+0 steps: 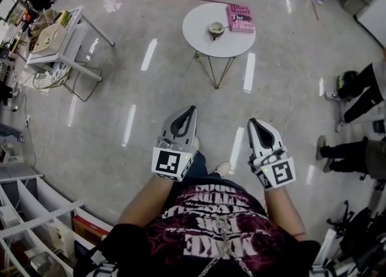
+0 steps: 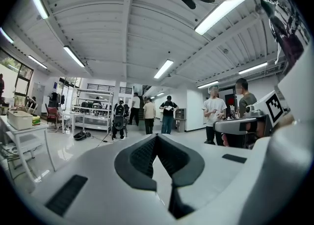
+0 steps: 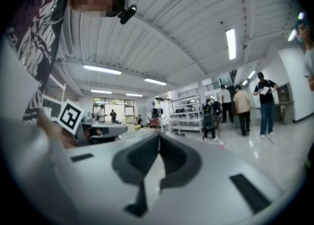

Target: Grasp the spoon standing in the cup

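Grey jaws of left gripper (image 1: pixel 190 111) and right gripper (image 1: pixel 253 122) are clenched together, both empty.

A small pale cup (image 1: pixel 215 28) is sitting near the middle of the round white table (image 1: pixel 196 25), with a spoon (image 1: pixel 223 27) leaning in it, handle tilting toward the table's right side.

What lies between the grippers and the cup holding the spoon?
In the head view, only bare floor and the table's edge lie between the left gripper, the right gripper and the cup.
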Demonstrator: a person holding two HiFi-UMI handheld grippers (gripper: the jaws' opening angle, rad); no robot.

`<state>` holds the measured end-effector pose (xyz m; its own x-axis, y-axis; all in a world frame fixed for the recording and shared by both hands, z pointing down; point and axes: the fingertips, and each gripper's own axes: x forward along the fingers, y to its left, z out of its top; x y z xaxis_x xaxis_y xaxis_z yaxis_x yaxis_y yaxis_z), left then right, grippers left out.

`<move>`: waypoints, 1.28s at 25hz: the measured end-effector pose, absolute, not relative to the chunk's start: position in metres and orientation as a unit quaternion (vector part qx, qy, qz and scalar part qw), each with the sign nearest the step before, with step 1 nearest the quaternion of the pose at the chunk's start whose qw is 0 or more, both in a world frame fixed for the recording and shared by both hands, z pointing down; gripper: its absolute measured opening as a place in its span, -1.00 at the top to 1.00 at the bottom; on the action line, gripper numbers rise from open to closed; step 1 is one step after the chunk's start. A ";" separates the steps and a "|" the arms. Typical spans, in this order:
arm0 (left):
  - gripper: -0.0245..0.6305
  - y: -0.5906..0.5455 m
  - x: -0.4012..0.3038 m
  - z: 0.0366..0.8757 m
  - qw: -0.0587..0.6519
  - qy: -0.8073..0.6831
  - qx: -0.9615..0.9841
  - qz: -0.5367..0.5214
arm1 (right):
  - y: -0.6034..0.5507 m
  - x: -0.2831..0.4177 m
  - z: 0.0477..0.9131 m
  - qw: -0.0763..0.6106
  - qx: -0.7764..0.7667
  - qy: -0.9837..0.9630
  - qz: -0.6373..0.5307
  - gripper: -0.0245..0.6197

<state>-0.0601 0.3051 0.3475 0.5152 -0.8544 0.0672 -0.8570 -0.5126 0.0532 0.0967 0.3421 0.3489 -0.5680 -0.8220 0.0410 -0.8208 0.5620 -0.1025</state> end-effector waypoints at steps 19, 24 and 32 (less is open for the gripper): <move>0.85 0.182 -0.107 0.334 0.022 -0.440 0.897 0.015 | 0.239 0.040 0.327 0.000 -0.503 0.864 -0.029 0.82; 0.85 0.155 -0.098 0.330 0.027 -0.416 0.909 0.005 | 0.225 0.039 0.318 0.007 -0.508 0.861 -0.026 0.82; 0.85 0.131 -0.112 0.330 0.032 -0.407 0.913 -0.005 | 0.207 0.028 0.318 0.003 -0.525 0.850 -0.038 0.82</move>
